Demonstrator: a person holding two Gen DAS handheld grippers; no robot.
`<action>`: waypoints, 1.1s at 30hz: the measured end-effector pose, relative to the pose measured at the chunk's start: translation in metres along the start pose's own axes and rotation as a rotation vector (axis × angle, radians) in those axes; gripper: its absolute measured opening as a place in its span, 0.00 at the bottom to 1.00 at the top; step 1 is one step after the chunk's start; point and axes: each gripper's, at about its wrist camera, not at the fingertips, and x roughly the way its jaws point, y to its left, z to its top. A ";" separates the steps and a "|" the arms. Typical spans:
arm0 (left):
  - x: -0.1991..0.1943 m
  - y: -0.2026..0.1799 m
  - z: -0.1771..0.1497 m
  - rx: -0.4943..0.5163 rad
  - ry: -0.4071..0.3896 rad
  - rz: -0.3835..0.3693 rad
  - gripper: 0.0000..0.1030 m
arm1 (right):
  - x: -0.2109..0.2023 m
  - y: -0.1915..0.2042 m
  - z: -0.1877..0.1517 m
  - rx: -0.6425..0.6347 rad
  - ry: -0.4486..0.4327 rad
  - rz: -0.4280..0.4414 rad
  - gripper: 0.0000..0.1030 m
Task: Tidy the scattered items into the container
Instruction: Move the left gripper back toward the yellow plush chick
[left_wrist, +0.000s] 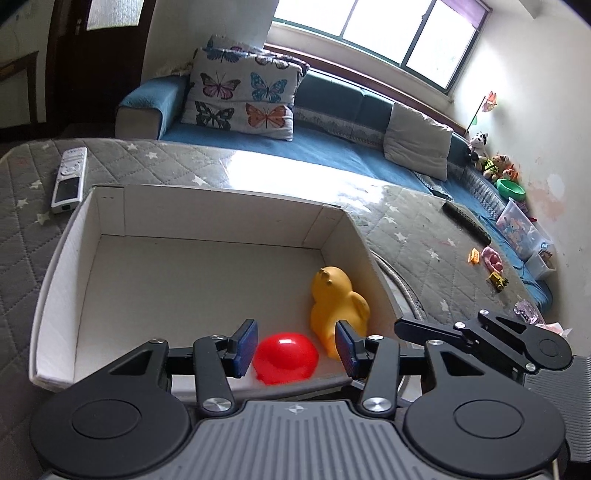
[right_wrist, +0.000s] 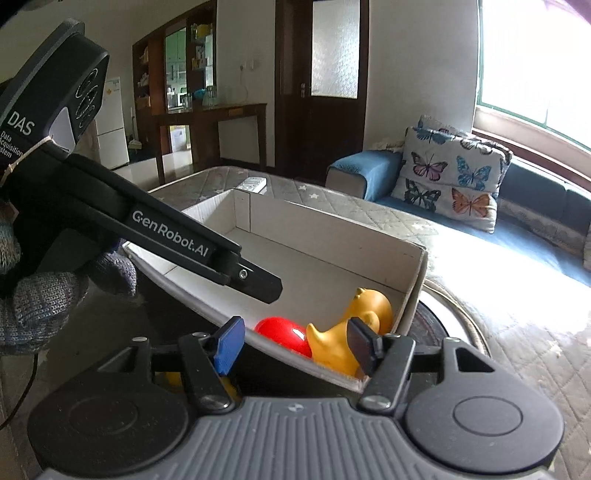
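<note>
A white cardboard box (left_wrist: 110, 218) stands on the grey quilted table. Inside, near its front right corner, lie a yellow rubber duck (left_wrist: 338, 299) and a red rounded toy (left_wrist: 286, 357). My left gripper (left_wrist: 297, 347) is open over the box's near edge, its blue pads either side of the red toy without touching it. My right gripper (right_wrist: 295, 343) is open just outside the box's (right_wrist: 415, 266) near right corner, with the duck (right_wrist: 351, 332) and red toy (right_wrist: 282, 334) showing beyond the rim. The left gripper's body (right_wrist: 170, 236) crosses that view.
A white remote (left_wrist: 69, 179) lies left of the box. On the table's far right lie a black remote (left_wrist: 467, 221), a pink toy (left_wrist: 492, 259), an orange piece (left_wrist: 473, 255) and a yellow toy truck (left_wrist: 498, 281). A blue sofa with a butterfly pillow (left_wrist: 240, 98) stands behind.
</note>
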 end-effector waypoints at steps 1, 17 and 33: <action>-0.003 -0.002 -0.003 0.001 -0.005 0.006 0.48 | -0.004 0.002 -0.002 0.001 -0.004 0.000 0.61; -0.025 -0.021 -0.051 -0.021 -0.001 0.008 0.48 | -0.047 0.016 -0.048 0.043 -0.005 -0.036 0.70; -0.016 -0.038 -0.068 -0.062 0.046 -0.027 0.48 | -0.041 0.013 -0.072 0.125 0.045 -0.060 0.77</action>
